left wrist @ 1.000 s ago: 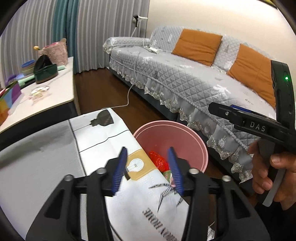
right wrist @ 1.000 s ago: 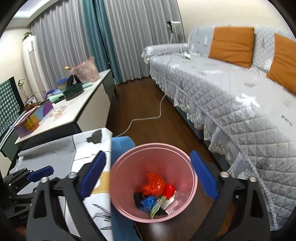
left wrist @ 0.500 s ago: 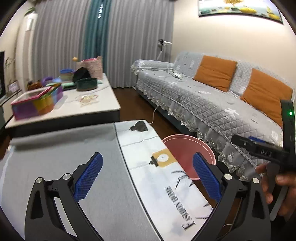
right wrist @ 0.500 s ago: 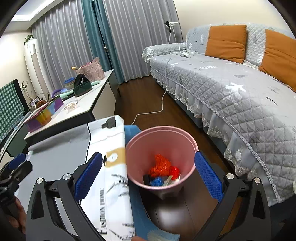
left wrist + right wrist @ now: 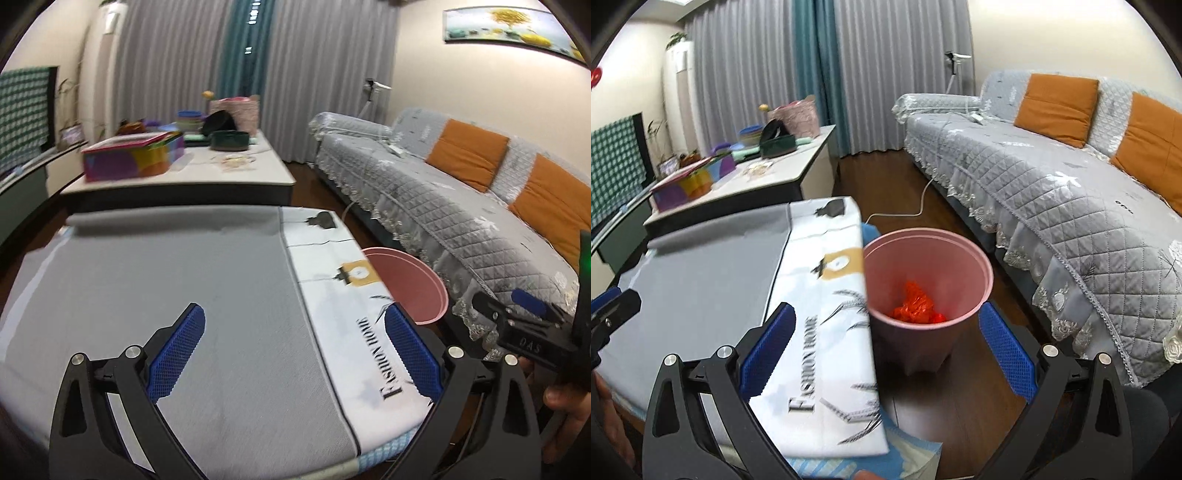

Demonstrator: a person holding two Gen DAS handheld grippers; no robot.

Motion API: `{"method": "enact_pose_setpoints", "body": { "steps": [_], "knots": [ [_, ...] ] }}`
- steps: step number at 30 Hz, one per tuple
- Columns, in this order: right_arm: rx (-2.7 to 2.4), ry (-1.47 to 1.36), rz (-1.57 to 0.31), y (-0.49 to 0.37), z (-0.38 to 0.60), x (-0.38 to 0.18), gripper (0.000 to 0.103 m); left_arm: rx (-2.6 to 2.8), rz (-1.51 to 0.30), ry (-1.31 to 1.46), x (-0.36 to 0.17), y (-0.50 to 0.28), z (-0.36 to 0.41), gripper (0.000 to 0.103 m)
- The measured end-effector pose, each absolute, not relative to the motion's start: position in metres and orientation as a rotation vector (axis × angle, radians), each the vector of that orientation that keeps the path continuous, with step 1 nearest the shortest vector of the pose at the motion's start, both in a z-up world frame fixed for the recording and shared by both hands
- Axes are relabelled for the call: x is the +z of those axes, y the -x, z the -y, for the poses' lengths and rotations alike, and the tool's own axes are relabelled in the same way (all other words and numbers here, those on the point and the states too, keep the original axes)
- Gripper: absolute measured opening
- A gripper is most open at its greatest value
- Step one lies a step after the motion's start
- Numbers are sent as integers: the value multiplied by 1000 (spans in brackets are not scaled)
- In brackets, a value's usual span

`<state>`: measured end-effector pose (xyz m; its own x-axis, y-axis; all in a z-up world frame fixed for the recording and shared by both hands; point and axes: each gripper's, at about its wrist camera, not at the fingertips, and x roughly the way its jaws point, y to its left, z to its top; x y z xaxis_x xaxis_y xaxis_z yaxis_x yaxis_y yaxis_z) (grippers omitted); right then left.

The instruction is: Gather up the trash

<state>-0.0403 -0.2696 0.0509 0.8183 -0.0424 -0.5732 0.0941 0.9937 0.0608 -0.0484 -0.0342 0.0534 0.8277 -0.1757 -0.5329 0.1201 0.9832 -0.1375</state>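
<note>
Standing on the wood floor between the cloth-covered table (image 5: 701, 280) and the sofa (image 5: 1071, 192), the pink bin (image 5: 923, 266) contains red trash (image 5: 916, 308). Left gripper (image 5: 295, 354) and right gripper (image 5: 886, 350) both hover with jaws spread apart, empty.

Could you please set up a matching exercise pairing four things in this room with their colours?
Things:
1. bin
2. cushions
3. trash in the bin
4. sofa cover

Colours:
a. grey
b. red
c. pink
d. orange

Pairs: 1-c, 2-d, 3-b, 4-a
</note>
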Motion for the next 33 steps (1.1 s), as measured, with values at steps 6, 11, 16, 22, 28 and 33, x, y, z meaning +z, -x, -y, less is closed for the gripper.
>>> {"method": "enact_pose_setpoints", "body": {
  "steps": [6,11,16,22,28,33],
  "knots": [
    [-77,-43,-627,55,250,42,98,-80,-579,124,43,74,19,95],
    [-81,-15,-631,60,238,38,98,-54,-606,117,33,83,13,95],
    [-76,-11,-641,58,234,33,98,-52,-600,103,30,80,15,95],
    [-75,-16,-645,58,235,33,98,-41,-633,107,21,76,17,95],
    [-73,-14,-640,58,232,35,98,-28,-656,122,14,75,17,95],
    [-74,-14,-639,58,232,34,98,-31,-652,120,13,76,20,95]
  ]
}}
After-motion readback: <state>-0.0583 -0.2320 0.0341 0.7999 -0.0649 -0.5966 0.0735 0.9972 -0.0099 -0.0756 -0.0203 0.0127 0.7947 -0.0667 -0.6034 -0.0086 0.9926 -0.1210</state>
